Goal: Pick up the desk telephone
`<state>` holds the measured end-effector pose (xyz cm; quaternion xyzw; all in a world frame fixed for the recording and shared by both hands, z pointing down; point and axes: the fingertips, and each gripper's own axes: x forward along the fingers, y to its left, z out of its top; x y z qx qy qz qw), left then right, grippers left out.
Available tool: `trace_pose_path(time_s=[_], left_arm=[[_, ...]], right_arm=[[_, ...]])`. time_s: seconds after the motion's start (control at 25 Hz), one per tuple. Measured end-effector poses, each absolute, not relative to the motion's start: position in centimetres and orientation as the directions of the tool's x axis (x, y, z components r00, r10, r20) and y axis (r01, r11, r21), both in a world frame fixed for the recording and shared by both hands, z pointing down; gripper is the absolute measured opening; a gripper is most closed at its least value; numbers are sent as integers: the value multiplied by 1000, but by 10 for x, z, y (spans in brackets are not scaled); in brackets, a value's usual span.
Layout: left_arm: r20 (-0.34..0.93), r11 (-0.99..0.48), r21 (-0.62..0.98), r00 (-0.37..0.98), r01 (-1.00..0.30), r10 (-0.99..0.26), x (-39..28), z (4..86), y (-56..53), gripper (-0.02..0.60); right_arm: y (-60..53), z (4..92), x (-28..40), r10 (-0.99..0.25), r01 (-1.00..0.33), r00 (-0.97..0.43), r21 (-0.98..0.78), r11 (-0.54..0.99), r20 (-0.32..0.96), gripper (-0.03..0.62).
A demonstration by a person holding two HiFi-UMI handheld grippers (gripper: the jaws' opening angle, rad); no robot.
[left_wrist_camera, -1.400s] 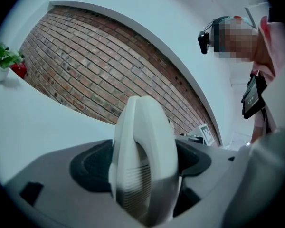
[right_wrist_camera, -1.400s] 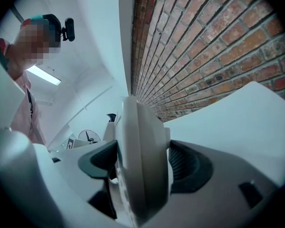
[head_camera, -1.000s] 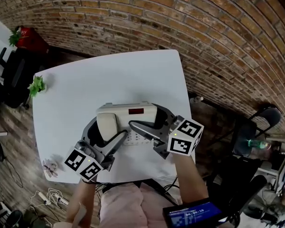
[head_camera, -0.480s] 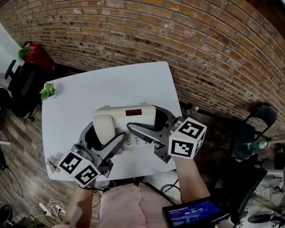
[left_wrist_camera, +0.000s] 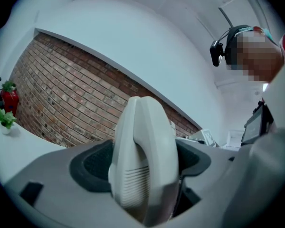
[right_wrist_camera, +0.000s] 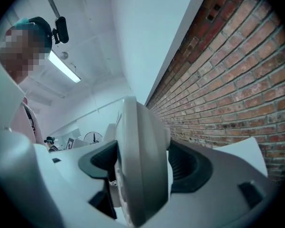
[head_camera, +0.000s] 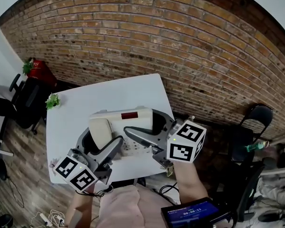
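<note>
Fingers (head_camera: 111,148) clamp desk telephone (head_camera: 133,121) above white table (head_camera: 109,91), brick wall (head_camera: 180,42) behind.

**Soft, Even Light With Heavy Fisheye Warp**

The head view is lit evenly and mildly; the white counter (head_camera: 114,91) is rendered bright without glare. The brick wall (head_camera: 180,42) is bowed into arcs toward 12 o'clock. Both gripper views are tinted cool blue and ringed by black corners. A strip light (right_wrist_camera: 64,66) is seen glowing at 10 o'clock in the right gripper view. The desk telephone (left_wrist_camera: 142,165), close to the lens, is softened at 6 o'clock.
</note>
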<state>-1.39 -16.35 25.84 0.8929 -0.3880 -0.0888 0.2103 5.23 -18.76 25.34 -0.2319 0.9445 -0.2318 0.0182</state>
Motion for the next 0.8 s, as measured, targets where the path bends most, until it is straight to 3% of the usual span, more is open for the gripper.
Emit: trace_pose_path(time_s=[0.8], left_arm=[[4,-601,430,667,-674,-745,-12,248,-164,403]], right_arm=[[-187,243,54,-444,-424,-894,-426,799,57,342]])
